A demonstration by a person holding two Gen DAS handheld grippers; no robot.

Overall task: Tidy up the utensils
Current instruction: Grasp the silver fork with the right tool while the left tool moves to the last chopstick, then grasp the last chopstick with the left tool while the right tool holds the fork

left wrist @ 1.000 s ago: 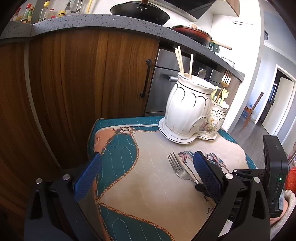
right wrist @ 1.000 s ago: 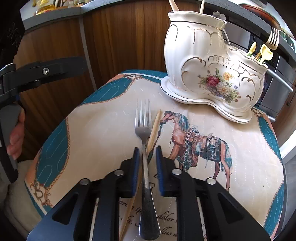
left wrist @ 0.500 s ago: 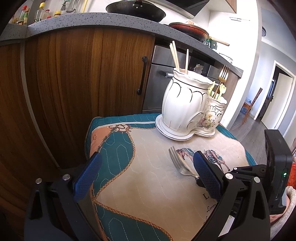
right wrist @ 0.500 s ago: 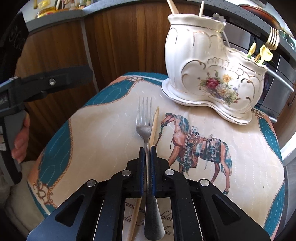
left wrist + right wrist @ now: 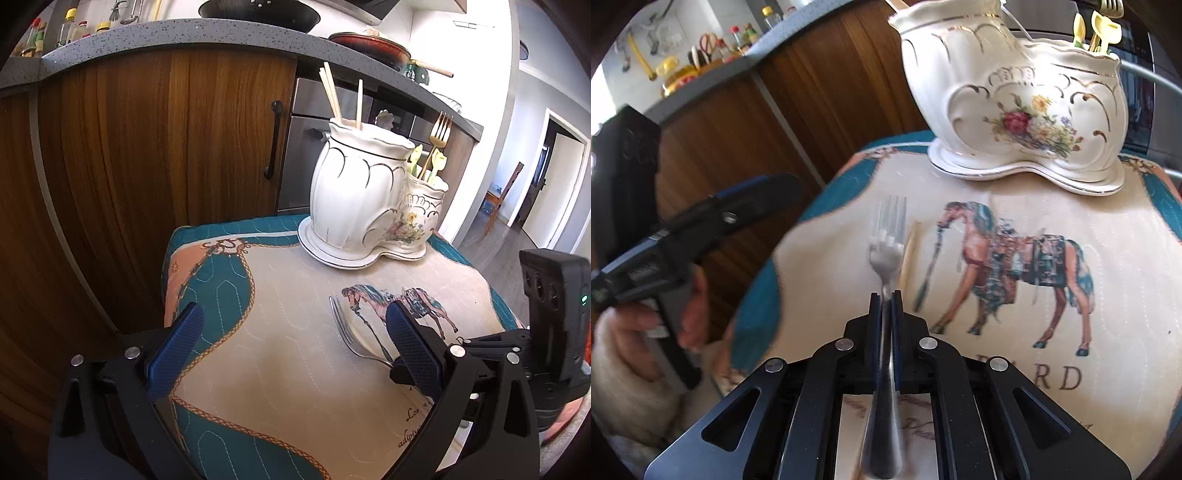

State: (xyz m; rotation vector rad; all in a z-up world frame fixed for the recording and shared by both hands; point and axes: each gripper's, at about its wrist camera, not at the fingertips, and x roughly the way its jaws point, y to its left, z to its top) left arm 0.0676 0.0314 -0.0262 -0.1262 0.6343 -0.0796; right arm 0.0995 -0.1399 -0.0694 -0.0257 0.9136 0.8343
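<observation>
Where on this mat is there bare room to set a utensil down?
Free: the beige stretch of mat between the teal border and the fork. Crowded: the far edge under the ceramic holder, and around the fork and chopstick.

One silver fork (image 5: pixel 886 251), one loose chopstick (image 5: pixel 909 254), one ceramic holder (image 5: pixel 369 195), two grippers.

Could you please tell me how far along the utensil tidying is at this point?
Partly done. The ceramic holder already has chopsticks in its tall part and a gold fork in the low part. In hand: the right gripper is shut on the silver fork. Left: getting that fork into the holder, then the loose chopstick on the mat. The left gripper is open, holding nothing.
</observation>
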